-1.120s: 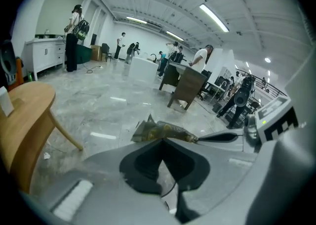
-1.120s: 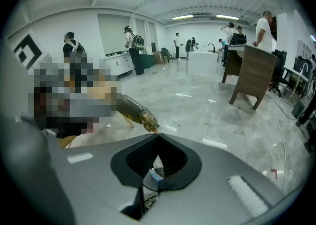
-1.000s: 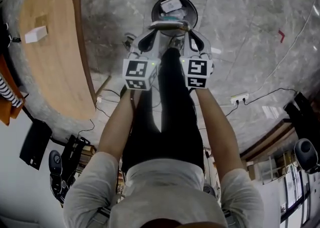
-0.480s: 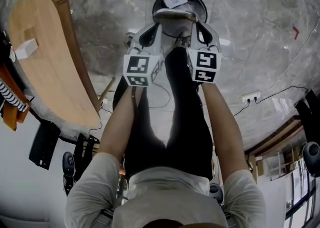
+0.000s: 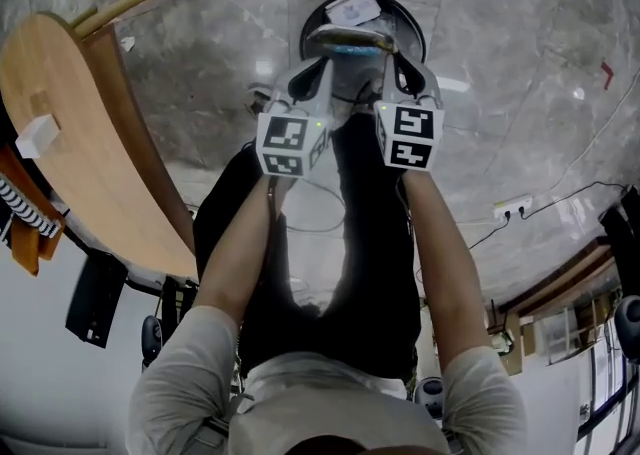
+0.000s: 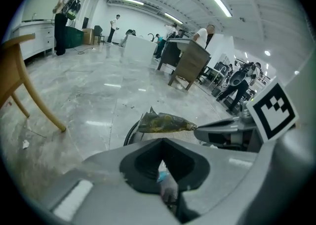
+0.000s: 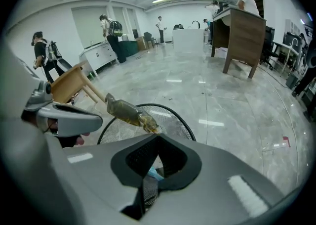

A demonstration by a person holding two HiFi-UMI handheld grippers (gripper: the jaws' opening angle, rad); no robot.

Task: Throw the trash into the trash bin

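A crumpled yellow-green plastic wrapper [image 5: 350, 39] hangs over the black mesh trash bin [image 5: 412, 31], which stands on the floor between the person's feet. My right gripper [image 5: 388, 51] is shut on the wrapper's right end [image 7: 143, 119], level with the bin's rim [image 7: 182, 120]. My left gripper [image 5: 322, 55] is shut beside it. The wrapper's other end [image 6: 160, 122] lies just past the left gripper's tip [image 6: 163, 140], and I cannot tell whether they touch. A white paper [image 5: 352, 10] lies inside the bin.
A curved wooden table [image 5: 70, 173] with a small white box [image 5: 40, 135] stands to the left, with one of its legs [image 6: 29, 95] near the bin. A power strip [image 5: 510, 208] and cables lie on the marble floor at the right. Several people and a wooden desk [image 7: 244, 28] stand far off.
Both grippers have sunk together with the wrapper and now sit closer to the bin's mouth. Their jaws have not changed.
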